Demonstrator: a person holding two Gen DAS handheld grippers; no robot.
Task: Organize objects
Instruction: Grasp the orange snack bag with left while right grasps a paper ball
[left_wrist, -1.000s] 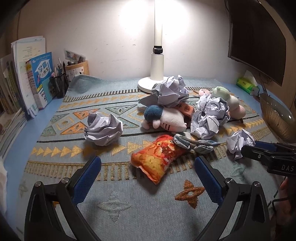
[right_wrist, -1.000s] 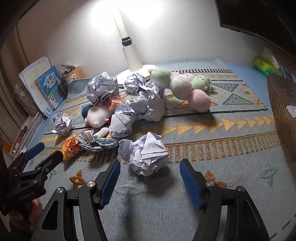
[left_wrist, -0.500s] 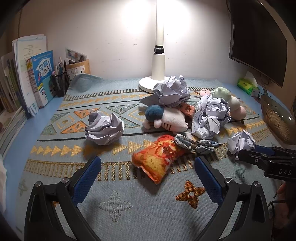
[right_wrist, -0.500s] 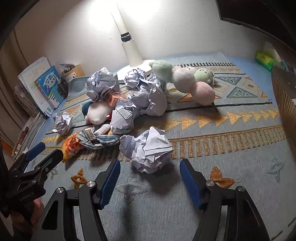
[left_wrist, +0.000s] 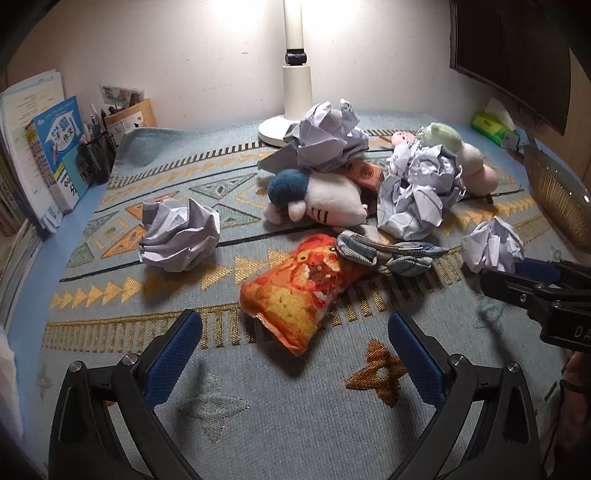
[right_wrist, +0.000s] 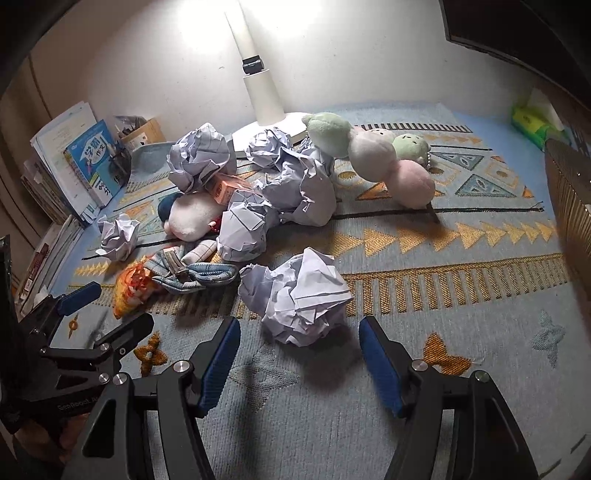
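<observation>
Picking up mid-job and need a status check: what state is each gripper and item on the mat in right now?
left gripper: jaws open, empty, facing the snack bag
right gripper: jaws open, empty, straddling the nearest paper ball
nearest paper ball: crumpled, lying apart from the pile
snack bag: sealed, puffed, lying flat
lamp: on
shark plush: on its side under paper

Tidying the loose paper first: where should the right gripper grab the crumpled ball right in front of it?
Across its bulging middle, straight from the near side. The paper ball sits alone on the mat, and the right gripper is open wider than it.
</observation>
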